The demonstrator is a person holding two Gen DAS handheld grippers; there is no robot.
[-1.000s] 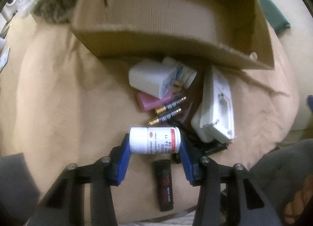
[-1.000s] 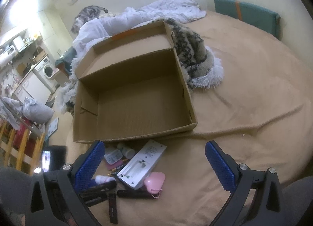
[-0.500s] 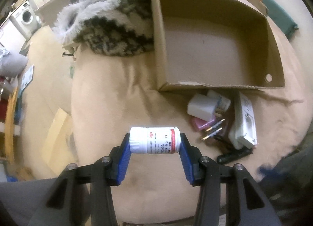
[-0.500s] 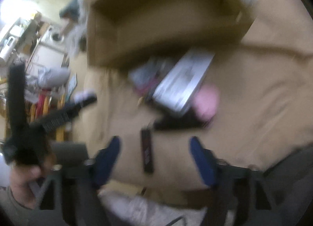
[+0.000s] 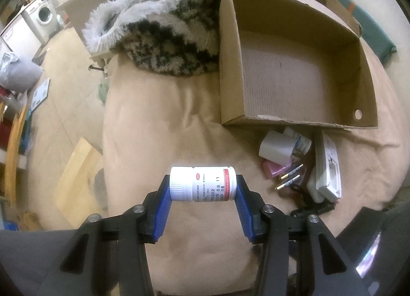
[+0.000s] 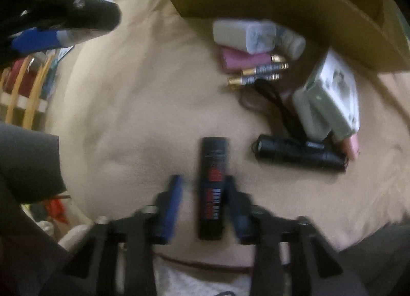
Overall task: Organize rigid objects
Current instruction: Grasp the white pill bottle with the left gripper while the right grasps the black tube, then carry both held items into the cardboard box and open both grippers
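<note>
Pill bottle (image 5: pixel 202 183) lies sideways, clamped in the left tongs (image 5: pixel 203 193), short of the cardboard box (image 5: pixel 302 70); right tongs (image 6: pixel 203 193) stand apart, straddling a black tube (image 6: pixel 213 185).

The white plastic pill bottle (image 5: pixel 202 184) with a ribbed cap and a red band is showing printed digits on its label: "250902", "09 11" and what reads as "2027 08"; its smaller print is staying illegible. The black cylindrical tube (image 6: pixel 212 188) is carrying red and blue lettering, too blurred to read.
</note>
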